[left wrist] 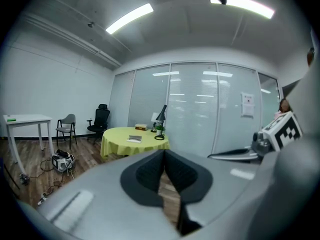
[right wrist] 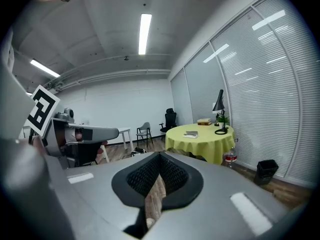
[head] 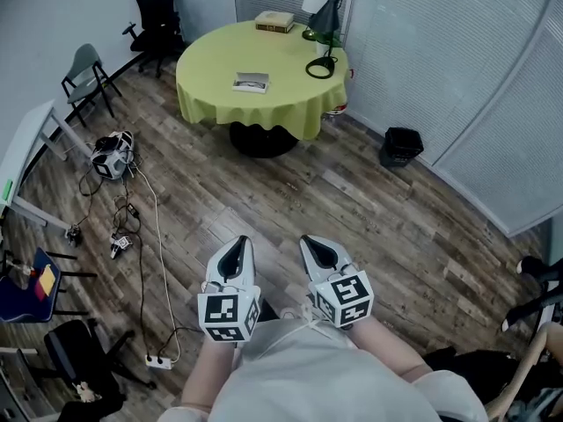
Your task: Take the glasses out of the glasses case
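Note:
The glasses case (head: 251, 82) lies shut on the round table with a yellow cloth (head: 220, 95), far across the room from me. The left gripper view shows the case (left wrist: 134, 138) small on that table (left wrist: 131, 145), and so does the right gripper view, case (right wrist: 190, 133) and table (right wrist: 200, 140). My left gripper (head: 236, 246) and right gripper (head: 318, 250) hang side by side close to my body, above the wood floor. Both are shut with nothing between the jaws, the left gripper (left wrist: 164, 156) and the right gripper (right wrist: 160, 159) alike. No glasses are in sight.
On the table also stand a black desk lamp (head: 327, 25) and a stack of books (head: 274, 21). A black bin (head: 401, 146) sits by the glass wall. Cables and a power strip (head: 158, 360) trail over the floor at left, near chairs (head: 88, 82) and a white desk (head: 26, 152).

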The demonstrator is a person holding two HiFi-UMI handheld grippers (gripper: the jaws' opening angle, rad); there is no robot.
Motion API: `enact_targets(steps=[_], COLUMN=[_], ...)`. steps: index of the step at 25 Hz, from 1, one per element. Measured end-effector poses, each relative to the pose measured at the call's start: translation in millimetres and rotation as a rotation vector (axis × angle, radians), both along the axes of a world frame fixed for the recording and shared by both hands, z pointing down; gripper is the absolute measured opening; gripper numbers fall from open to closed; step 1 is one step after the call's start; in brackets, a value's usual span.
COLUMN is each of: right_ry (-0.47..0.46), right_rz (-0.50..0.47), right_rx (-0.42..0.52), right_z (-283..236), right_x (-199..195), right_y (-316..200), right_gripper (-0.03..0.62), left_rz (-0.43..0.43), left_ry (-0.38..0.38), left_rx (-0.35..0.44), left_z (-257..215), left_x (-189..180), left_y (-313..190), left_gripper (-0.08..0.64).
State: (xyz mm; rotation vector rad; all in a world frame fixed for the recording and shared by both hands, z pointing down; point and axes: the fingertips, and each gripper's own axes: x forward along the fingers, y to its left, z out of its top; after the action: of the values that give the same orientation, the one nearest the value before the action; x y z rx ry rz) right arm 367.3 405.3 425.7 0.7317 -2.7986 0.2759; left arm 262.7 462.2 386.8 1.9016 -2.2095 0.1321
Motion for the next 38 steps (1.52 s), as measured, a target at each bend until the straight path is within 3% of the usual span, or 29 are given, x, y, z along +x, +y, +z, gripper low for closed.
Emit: enact_targets(steps=[10,29,38], right_ry=[-0.002,0.062,0.097], right_rz=[0.061,0.228,0.244], right_rx=[-0.025,-0.085,-0.089], right_z=[11,6,14], right_x=[-63,-330,-383], right_y=[-61,-211,-262], right_gripper=[0.000,0.000,0.000], left_rz=[0.029,0.165,0.177], left_ry=[0.011,0.051,0.097], left_rx=[-0.033,-0.068,-0.075], left_z=[17,9,24], left_x=[-77,-370,-425], left_y=[-59,-220,-269], left_gripper=[0.006,0.006,0.006])
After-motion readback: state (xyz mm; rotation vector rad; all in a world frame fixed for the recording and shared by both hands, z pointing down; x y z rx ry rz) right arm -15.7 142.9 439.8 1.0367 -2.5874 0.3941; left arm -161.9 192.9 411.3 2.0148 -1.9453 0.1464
